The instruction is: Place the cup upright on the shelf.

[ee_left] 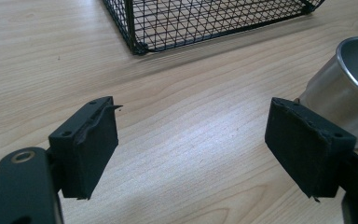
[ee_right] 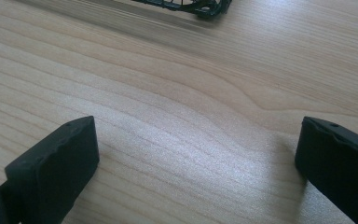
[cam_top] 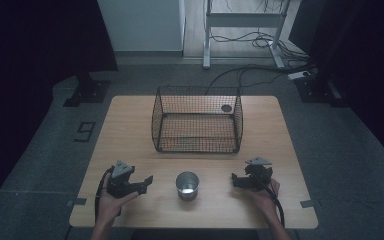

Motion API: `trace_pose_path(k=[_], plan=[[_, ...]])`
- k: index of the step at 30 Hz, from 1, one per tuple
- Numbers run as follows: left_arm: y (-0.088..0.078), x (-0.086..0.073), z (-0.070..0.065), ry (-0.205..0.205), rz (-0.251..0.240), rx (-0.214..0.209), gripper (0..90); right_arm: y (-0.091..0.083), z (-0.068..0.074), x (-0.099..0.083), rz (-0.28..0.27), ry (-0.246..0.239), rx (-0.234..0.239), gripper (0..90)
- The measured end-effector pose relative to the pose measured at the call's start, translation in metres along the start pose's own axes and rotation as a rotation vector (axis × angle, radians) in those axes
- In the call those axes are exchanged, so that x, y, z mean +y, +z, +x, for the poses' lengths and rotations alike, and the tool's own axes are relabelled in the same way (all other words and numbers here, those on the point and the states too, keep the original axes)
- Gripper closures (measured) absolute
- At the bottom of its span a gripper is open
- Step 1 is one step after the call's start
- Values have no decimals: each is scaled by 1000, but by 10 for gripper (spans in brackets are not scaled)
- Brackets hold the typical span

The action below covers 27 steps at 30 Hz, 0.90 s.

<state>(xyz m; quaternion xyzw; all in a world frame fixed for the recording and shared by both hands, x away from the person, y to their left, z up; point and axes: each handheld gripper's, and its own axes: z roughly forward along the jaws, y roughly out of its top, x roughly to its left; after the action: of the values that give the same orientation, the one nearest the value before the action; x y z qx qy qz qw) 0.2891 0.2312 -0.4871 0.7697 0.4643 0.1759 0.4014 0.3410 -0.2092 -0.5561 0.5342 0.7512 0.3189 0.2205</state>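
Observation:
A shiny metal cup [cam_top: 187, 185] stands upright near the front middle of the wooden table [cam_top: 130, 130]. Behind it sits a black wire mesh basket [cam_top: 197, 120] with nothing visible inside. My left gripper [cam_top: 145, 183] rests left of the cup, open, jaws pointing toward it. In the left gripper view the cup [ee_left: 349, 88] lies just beyond the right jaw and the left gripper [ee_left: 191, 144] holds nothing. My right gripper [cam_top: 236, 181] sits right of the cup, open. The right gripper [ee_right: 196, 163] frames bare wood, with a basket corner [ee_right: 200, 7] at the top.
A dark round spot [cam_top: 226, 107] shows at the basket's far right. Beyond the table stand a white desk frame [cam_top: 242, 20], floor cables [cam_top: 260, 40] and a floor marker [cam_top: 85, 131] on grey carpet.

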Motion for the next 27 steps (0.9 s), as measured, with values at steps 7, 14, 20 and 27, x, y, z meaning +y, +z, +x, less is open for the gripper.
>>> trace_pose_path(k=[7, 14, 20, 27], plan=[[-2, 1, 0, -3, -7, -4, 174, 0, 0, 0, -1, 1, -1, 0], [-2, 1, -1, -1, -12, -8, 173, -4, 1, -1, -9, 18, -16, 56], [-1, -1, -2, -9, -6, -10, 174, -16, 1, 0, -42, 26, -13, 71], [4, -1, -7, 12, 12, -24, 173, -34, 8, 6, -84, 26, 29, 85]])
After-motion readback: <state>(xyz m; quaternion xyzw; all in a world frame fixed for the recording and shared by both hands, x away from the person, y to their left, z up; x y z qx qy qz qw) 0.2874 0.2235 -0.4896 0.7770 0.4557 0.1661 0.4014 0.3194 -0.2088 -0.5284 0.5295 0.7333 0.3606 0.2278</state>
